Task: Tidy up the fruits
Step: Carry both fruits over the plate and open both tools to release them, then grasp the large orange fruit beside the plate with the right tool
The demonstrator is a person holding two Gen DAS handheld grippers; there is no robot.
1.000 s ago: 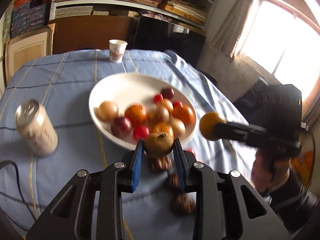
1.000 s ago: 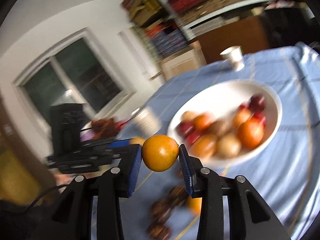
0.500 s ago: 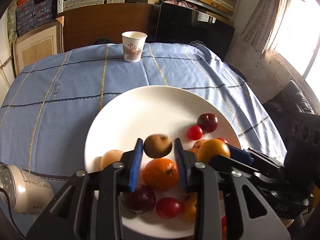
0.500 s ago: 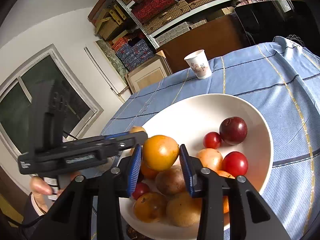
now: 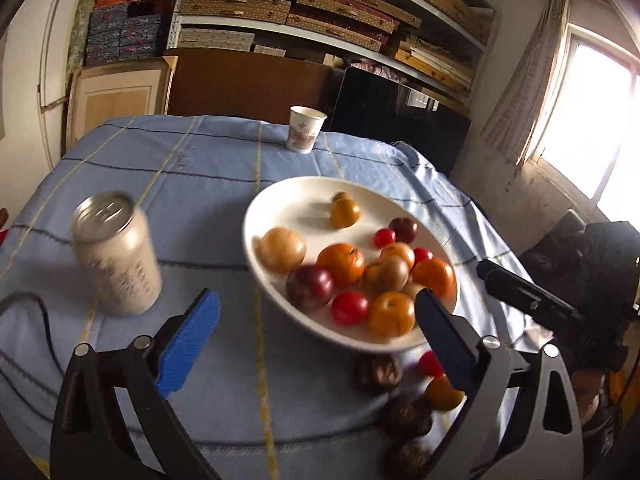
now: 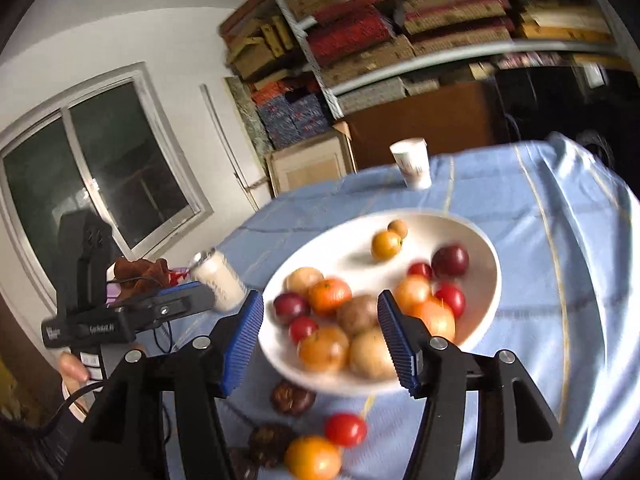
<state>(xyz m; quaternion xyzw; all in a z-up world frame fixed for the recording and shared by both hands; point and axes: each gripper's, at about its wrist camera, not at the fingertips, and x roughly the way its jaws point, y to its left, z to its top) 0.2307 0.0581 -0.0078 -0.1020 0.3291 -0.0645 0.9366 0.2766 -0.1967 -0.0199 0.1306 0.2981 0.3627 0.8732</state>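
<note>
A white plate on the blue cloth holds several fruits, orange, red, purple and tan. At its far side lie a small brown fruit and a yellow-orange one, also visible from the right wrist as the brown fruit and the orange one. My left gripper hangs before the plate's near rim, its jaws opening wide with nothing between them. My right gripper is also opening; no pad touches any fruit. Dark wrinkled fruits, a red one and an orange one lie loose on the cloth.
A drink can stands left of the plate, with a black cable beside it. A paper cup sits at the table's far edge. Shelves and a cardboard box stand behind the table.
Both grippers let go of their fruit over the plate and drew back toward the near edge. The brown fruit and the orange one now lie at the plate's far side.
</note>
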